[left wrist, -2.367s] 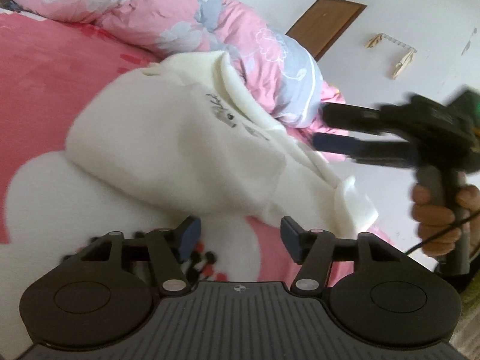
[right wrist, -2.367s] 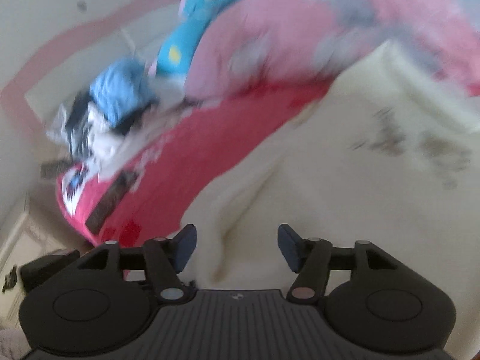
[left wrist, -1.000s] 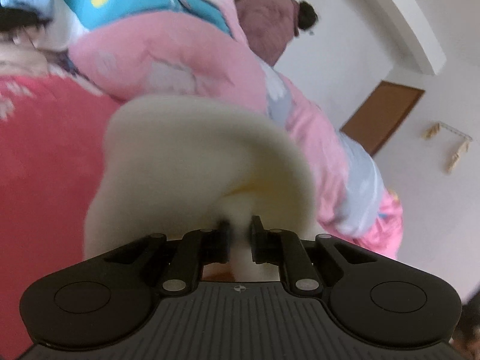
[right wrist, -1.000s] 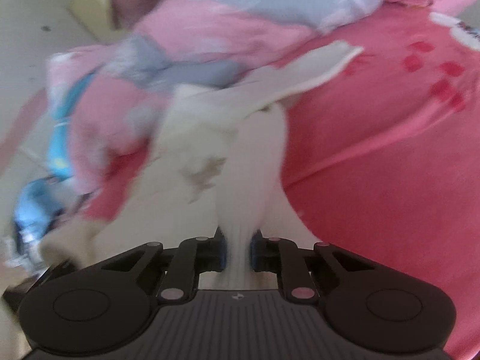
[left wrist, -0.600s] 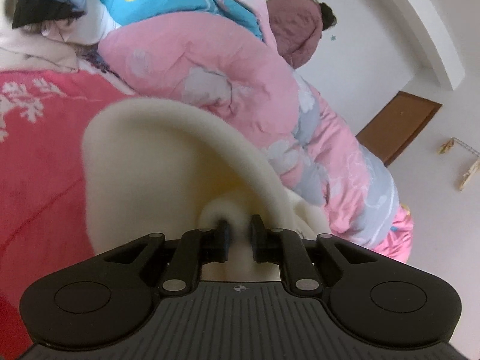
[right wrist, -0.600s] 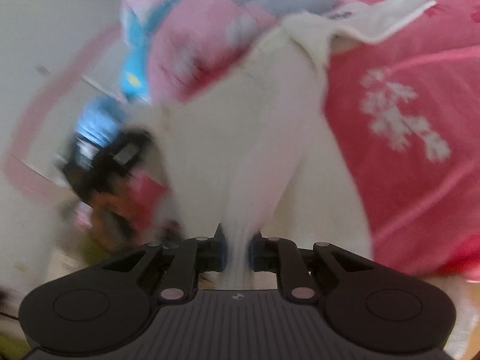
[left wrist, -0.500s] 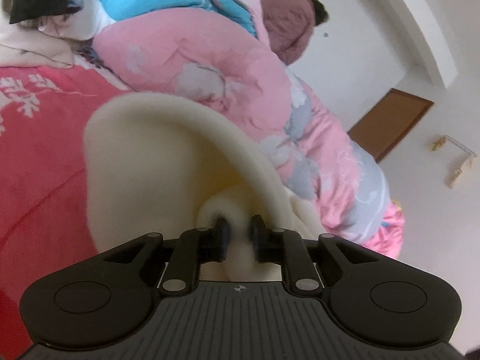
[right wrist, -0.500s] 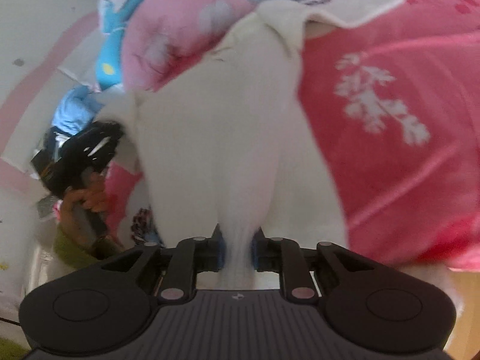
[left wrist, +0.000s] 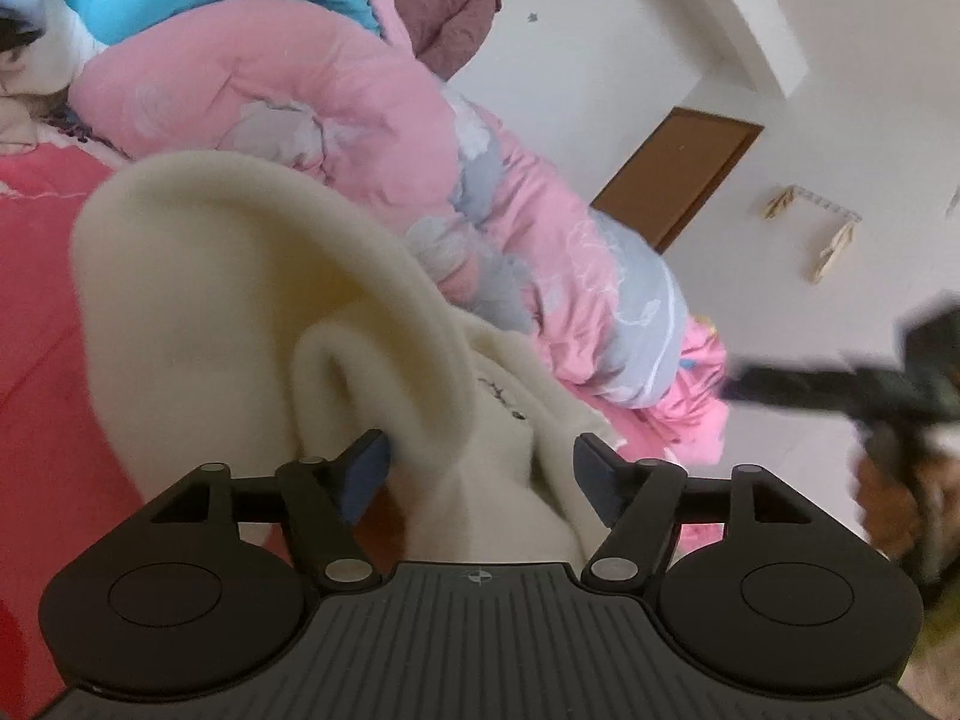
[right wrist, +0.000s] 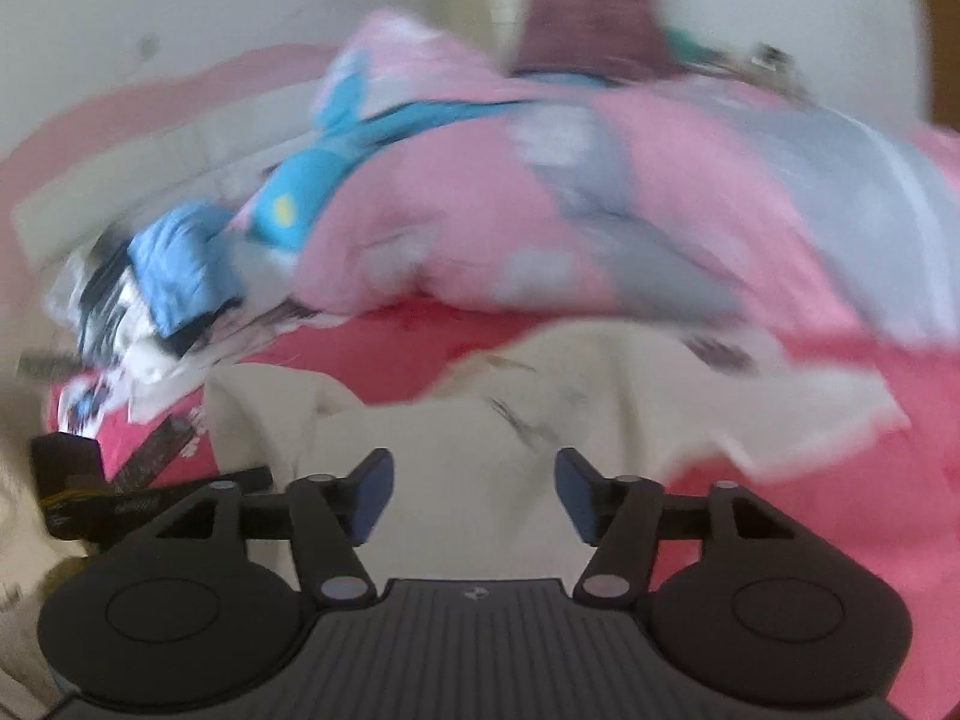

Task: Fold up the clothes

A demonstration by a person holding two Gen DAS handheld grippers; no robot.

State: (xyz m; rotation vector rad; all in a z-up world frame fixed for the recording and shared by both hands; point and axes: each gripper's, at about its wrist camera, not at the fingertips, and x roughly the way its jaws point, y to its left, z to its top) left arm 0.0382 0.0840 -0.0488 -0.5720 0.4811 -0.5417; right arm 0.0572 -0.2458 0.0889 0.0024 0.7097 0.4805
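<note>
Both hand-held grippers, left [left wrist: 480, 468] and right [right wrist: 474, 483], are standing spread, gripping nothing, while the cream garment [left wrist: 240, 312] is lying bunched, not flat-folded, on the bed [right wrist: 840, 480].

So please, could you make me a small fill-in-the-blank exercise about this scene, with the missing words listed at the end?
1. The fingers of the left tool are ____, with nothing clamped between them.
2. The cream garment lies on a bed cover whose colour is ____.
3. Behind the garment is a bulky pink ____.
4. The brown door on the white wall is ____.

Missing words: open; red; quilt; closed
</note>
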